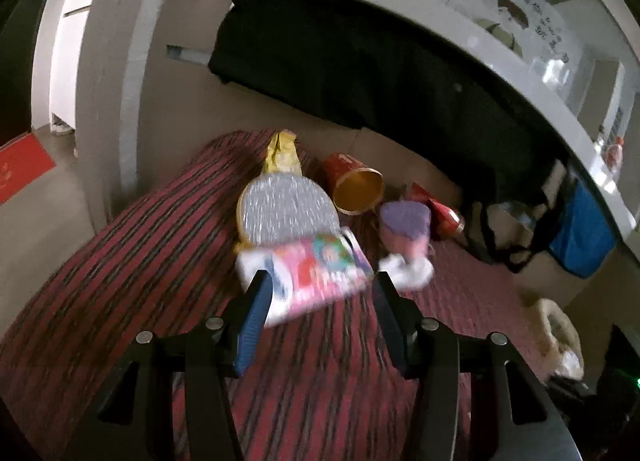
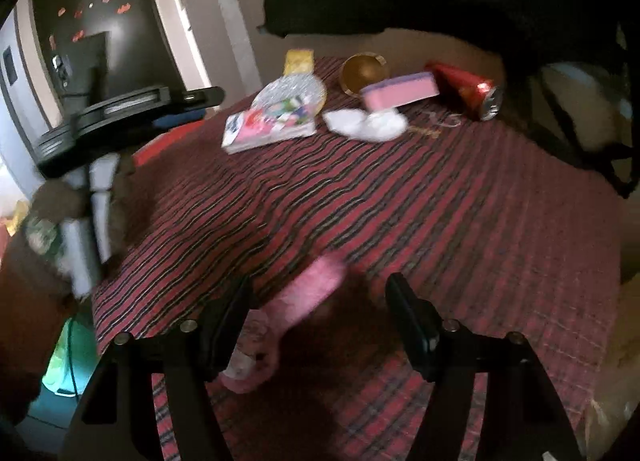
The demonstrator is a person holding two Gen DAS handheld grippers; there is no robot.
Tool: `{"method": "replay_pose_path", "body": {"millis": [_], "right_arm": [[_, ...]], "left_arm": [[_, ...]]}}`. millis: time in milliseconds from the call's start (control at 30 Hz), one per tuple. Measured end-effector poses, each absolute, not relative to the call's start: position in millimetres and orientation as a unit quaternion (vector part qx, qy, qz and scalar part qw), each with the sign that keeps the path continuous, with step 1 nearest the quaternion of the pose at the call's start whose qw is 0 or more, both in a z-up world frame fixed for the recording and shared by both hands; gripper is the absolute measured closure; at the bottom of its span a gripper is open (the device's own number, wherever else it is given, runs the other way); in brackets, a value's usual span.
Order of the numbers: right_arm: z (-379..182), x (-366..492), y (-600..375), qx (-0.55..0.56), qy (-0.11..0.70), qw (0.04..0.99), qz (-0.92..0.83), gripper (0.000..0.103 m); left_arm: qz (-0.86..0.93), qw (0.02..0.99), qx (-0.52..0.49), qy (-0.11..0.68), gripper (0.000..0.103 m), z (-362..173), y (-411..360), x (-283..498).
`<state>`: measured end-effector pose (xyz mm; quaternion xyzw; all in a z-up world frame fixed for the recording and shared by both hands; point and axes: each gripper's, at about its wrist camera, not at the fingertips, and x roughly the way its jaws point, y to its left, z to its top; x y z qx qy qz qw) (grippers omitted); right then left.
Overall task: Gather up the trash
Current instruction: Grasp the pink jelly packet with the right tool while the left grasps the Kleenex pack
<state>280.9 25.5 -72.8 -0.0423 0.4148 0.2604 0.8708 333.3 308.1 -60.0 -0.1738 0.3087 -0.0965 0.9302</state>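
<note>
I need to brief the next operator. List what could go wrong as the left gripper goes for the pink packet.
1. The left gripper is open around the pink packet, which overlaps the silver foil bag; closing may catch both.
2. The paper cup lies on its side nearby and could roll if bumped.
3. Both views are motion-blurred, so the jaws may close off-centre.

Lying on the striped red cloth (image 2: 440,197) are one pink printed packet (image 2: 269,129), one silver foil bag (image 2: 292,91), one paper cup (image 2: 362,71), one red can (image 2: 466,89), one pink-purple sponge (image 2: 400,91) and two white crumpled tissues (image 2: 364,123).
</note>
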Motion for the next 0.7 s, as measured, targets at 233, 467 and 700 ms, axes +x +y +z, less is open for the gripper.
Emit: {"method": "replay_pose_path", "body": {"millis": [233, 467, 700], "right_arm": [[-78.3, 271.8, -0.4, -0.026, 0.418, 0.872, 0.255, 0.037], [-83.7, 272.9, -7.4, -0.004, 0.423, 0.868, 0.259, 0.037], [-82.7, 268.4, -9.7, 0.006, 0.423, 0.867, 0.262, 0.037]], "left_arm": [[-0.073, 0.907, -0.195, 0.365, 0.05, -83.2, 316.4, 409.3], [-0.122, 0.889, -0.172, 0.407, 0.05, -95.9, 302.4, 388.5], [-0.157, 0.898, -0.073, 0.405, 0.05, -92.0, 254.7, 341.9]]}}
